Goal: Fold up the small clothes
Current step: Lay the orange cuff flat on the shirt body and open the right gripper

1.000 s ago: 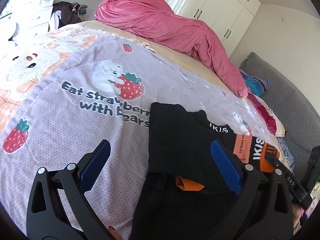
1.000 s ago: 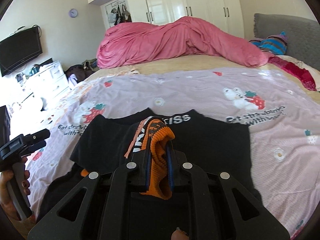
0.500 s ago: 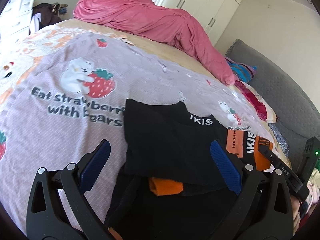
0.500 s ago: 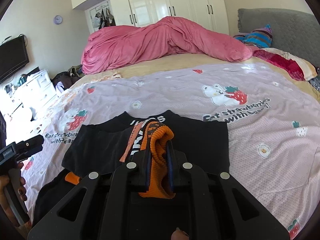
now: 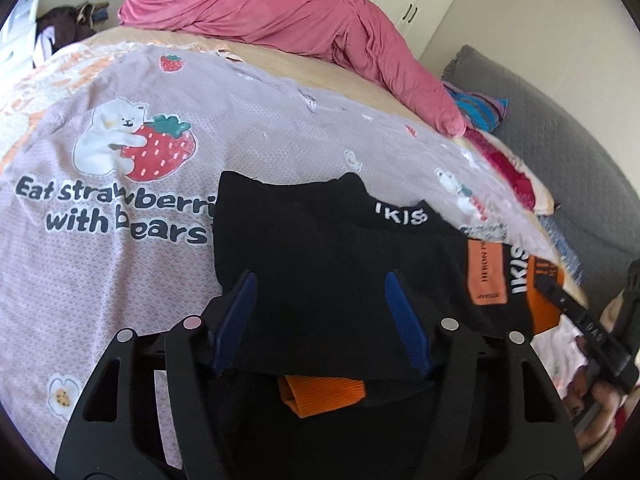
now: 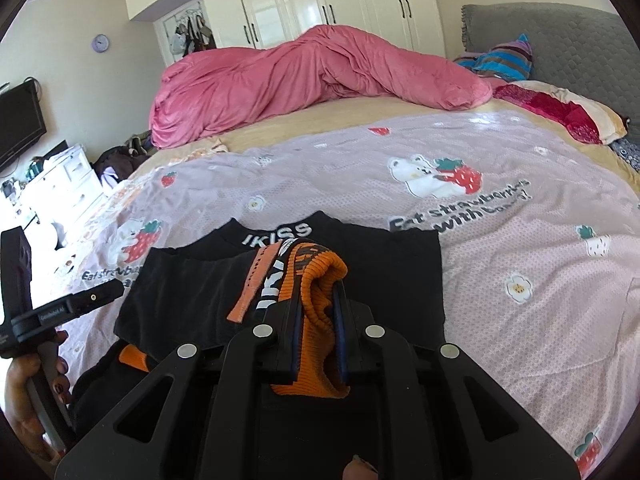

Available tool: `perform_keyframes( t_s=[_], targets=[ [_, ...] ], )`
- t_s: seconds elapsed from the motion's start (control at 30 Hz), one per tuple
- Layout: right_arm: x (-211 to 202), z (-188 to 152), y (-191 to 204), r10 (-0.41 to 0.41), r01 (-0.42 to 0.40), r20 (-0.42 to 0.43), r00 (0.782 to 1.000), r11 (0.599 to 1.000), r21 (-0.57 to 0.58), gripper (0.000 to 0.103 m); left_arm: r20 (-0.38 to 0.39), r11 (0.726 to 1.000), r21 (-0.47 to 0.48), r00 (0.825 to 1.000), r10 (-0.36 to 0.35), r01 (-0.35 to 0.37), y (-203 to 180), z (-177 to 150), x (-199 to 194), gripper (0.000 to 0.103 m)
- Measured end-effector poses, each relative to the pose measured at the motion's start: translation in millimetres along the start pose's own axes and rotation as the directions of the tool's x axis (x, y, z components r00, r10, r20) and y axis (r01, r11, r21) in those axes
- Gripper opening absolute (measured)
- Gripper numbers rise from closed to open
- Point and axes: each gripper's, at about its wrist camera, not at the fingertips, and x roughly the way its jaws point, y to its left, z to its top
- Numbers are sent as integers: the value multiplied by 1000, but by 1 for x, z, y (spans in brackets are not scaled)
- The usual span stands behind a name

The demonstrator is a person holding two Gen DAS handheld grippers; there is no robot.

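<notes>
A small black garment [image 5: 320, 240] with white "IKISS" lettering and orange trim lies partly folded on the lilac strawberry-print sheet [image 5: 120, 280]. My left gripper [image 5: 320, 280] hovers over its near edge. Its jaws are closing with a flat fold of black cloth between the blue pads, which do not press on it. An orange cuff [image 5: 320, 394] peeks out beneath. My right gripper [image 6: 318, 300] is shut on the orange ribbed cuff [image 6: 316, 276], holding it bunched above the black garment [image 6: 392, 264]. The left gripper [image 6: 80, 300] shows at the left edge, held by a hand.
A crumpled pink duvet [image 6: 300, 80] lies across the far side of the bed. A grey headboard [image 6: 560, 36] and striped and red pillows [image 6: 560, 116] are on the right. A white dresser [image 6: 60, 188] and a TV [image 6: 20, 120] stand on the left, wardrobes [image 6: 320, 0] behind.
My left gripper has moved forward and down over the black garment, and its jaws have narrowed around the fold. The right gripper has kept its hold on the orange cuff and shifted slightly.
</notes>
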Motion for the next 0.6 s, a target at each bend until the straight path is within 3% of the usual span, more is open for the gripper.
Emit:
perform_keyframes(
  t_s=[0.07,0.33,0.6],
  targets=[
    [1,-1,-2,-1,1,-5,1000,1000,7,12,-14,1000,0,1000,-20,20,-2,-2,3,51],
    [4,-4,-5,-23,24,-34,999,1000,20,13,-33,999,12,999,-32,32,-7,-5,9,51],
    [14,-8,-17,-73,77,-79,994,996,49,25,-47,999,17,998,-36,37,-10,-8,12,51]
  ],
)
